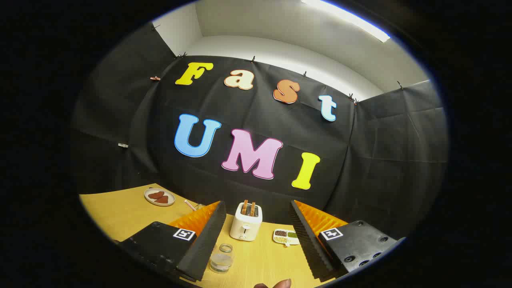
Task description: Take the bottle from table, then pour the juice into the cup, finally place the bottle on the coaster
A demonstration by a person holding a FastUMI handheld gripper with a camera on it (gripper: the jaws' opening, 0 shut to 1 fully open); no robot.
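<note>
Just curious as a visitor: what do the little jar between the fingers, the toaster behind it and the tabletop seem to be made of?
The jar looks like clear glass: see-through wall, shiny rim. The toaster seems glossy cream plastic or enamelled metal; its smooth sheen leaves that open. The table looks like pale wood or wood-look laminate, matte with faint grain. The gripper has its fingers open, touching nothing.

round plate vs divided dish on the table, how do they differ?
Shape: the round plate is circular; the divided dish is roughly rectangular with compartments.
Contents: the round plate holds reddish-brown pieces; the divided dish holds separate dark, green and pale fillings.
Position: the round plate sits far off beyond the tool's one finger; the divided dish sits beside the toaster, between the fingers.
Both are pale and rest on the wooden table. The tool is open, holding nothing.
</note>
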